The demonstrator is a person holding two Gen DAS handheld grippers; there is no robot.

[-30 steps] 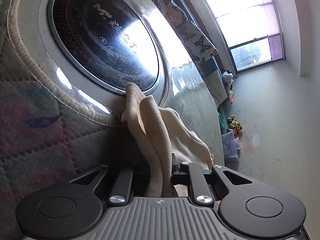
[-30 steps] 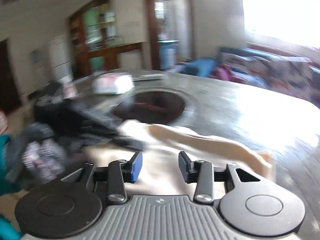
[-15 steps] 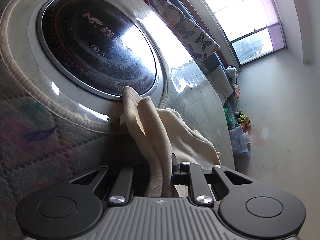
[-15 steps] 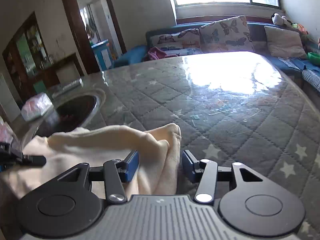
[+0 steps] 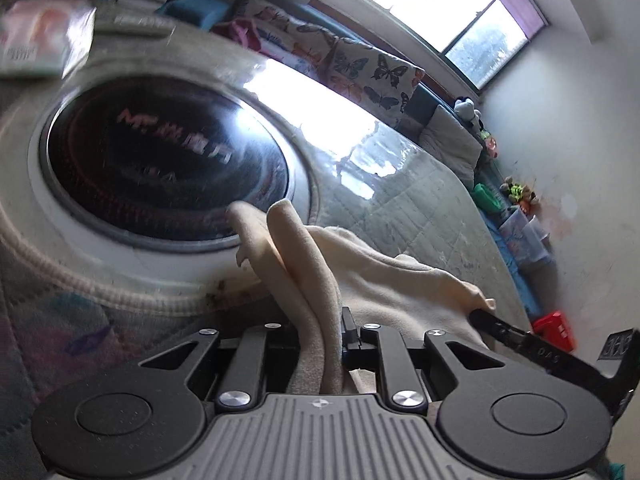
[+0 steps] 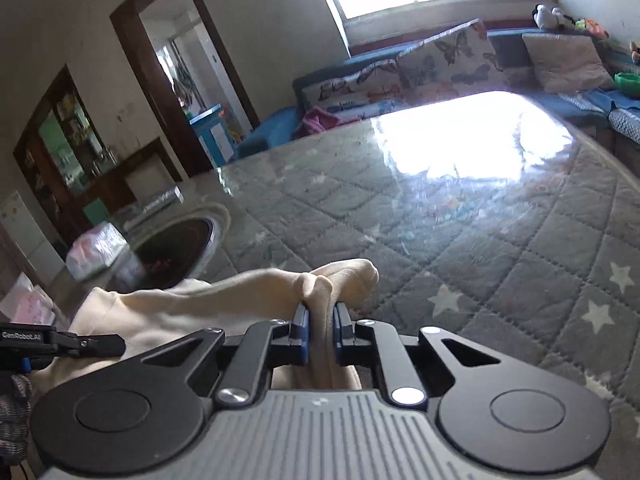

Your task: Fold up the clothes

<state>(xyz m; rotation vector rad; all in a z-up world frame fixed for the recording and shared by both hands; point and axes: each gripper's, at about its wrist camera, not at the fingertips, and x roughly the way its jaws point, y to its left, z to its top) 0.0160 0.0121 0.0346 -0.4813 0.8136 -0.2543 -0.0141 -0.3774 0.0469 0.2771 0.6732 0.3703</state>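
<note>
Both hand-held grippers (image 5: pixel 320 332) (image 6: pixel 320 330) around cream garment (image 6: pixel 192 304).

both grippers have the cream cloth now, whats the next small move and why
Probably lift a little and draw the two grippers apart to pull the cream garment taut. The left gripper and right gripper are each shut on a bunched edge, and the cloth between them sags in folds over the quilted table cover, beside the round black cooktop. Spread flat, it can be folded cleanly.
</note>
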